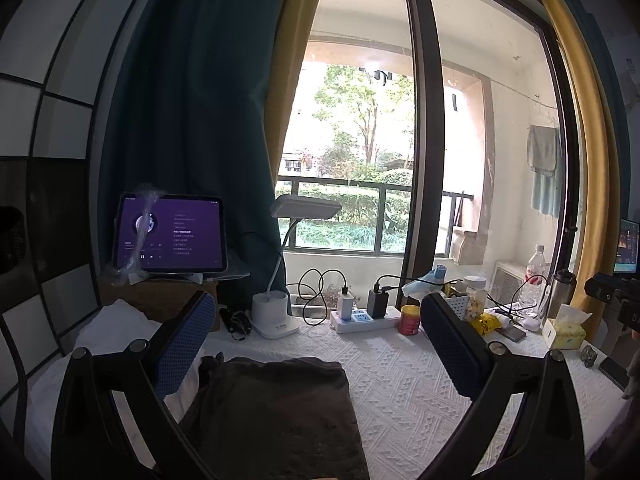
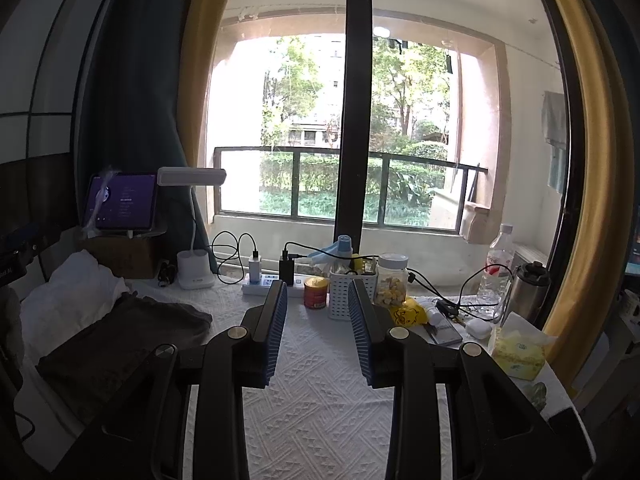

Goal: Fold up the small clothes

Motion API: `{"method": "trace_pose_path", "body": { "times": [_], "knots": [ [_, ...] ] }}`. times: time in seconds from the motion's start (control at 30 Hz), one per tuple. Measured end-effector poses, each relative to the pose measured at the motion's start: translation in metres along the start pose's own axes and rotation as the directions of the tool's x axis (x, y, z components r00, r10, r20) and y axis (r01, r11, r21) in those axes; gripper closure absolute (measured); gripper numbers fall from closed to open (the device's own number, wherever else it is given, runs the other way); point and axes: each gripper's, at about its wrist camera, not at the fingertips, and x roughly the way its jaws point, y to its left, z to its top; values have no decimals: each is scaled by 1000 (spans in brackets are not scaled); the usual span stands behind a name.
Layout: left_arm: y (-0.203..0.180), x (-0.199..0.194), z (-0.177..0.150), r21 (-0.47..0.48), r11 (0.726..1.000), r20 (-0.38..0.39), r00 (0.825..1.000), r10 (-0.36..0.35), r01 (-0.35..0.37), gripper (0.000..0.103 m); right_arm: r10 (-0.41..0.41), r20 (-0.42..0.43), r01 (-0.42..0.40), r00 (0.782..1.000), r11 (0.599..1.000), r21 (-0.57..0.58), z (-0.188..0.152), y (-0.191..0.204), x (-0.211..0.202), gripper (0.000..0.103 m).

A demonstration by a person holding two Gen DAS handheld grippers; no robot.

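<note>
Cloth (image 1: 400, 392) is covering the desk; we're seeing the brown garment (image 1: 276, 412) lying flat on it at left, over a white one (image 2: 76, 292). We're judging it soft, light, limp, so we're taking a corner or hem. Left gripper (image 1: 316, 344) is hovering wide apart above it; right gripper (image 2: 318, 332) is sitting part-open, empty.
</note>
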Motion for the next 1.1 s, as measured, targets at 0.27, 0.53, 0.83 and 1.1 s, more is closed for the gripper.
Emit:
{"method": "trace_pose_path", "body": {
  "times": [0.27,0.53,0.83,1.1],
  "knots": [
    [-2,0,0,7,1000,1,1000,-2,2,2,-2,-3,2,1000,1000,3,-1,-2,1,69],
    [-3,0,1,10,1000,5,1000,-3,3,2,-5,1,5,1000,1000,5,-2,-3,-1,69],
    [-6,-1,2,15,1000,12,1000,-7,6,2,-7,2,7,1000,1000,5,-3,-5,-3,69],
    [-6,-1,2,15,1000,11,1000,-7,7,2,-8,-4,8,1000,1000,6,-4,-6,-4,69]
  ]
}}
